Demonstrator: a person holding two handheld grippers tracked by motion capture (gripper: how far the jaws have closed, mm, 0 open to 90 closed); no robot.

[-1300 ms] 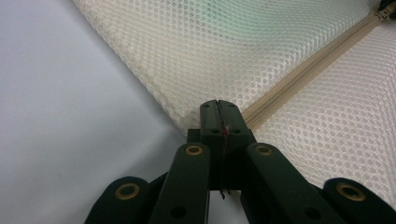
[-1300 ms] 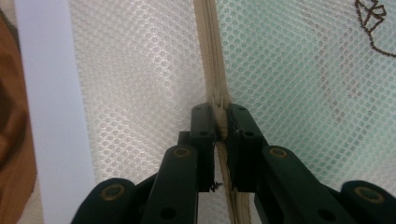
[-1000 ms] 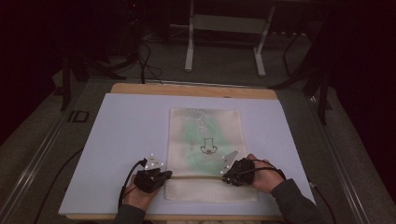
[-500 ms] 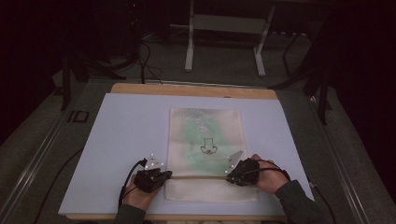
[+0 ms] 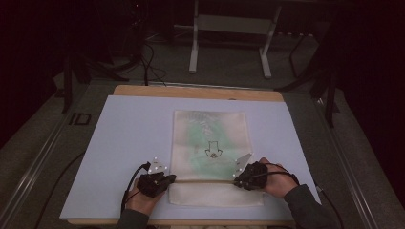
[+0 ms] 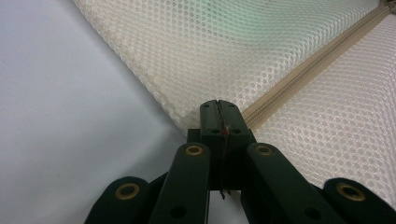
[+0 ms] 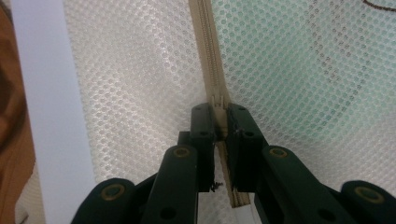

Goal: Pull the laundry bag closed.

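A: Which step is judged to be in hand?

B: The opening or closing of a zip. A cream mesh bag (image 5: 210,160) is laid flat on the pale sheet (image 5: 129,143) covering the table, towards the near edge, with something green inside it. A zip (image 7: 212,60) runs across the bag near its lower end.

A: How is the bag held?

B: The left gripper (image 5: 168,179) is pressed together at the left end of the zip; in the left gripper view its jaws are seen fully closed at the bag's corner (image 6: 187,122), with at most a sliver of mesh pinched between them. The right gripper (image 5: 237,180) is clamped on the zip slider (image 7: 219,109) near the right edge; in the right gripper view the slider is seen squeezed between the two jaws.

A: Which direction is the zip to be run?

B: That cannot be told. The teeth ahead of the slider look joined, so opening seems likelier.

A: What is called for next?

B: The left corner must be kept pinned while the slider is drawn steadily along the line of the zip towards the left gripper. The pull should be kept level, so the mesh is not bunched or snagged.
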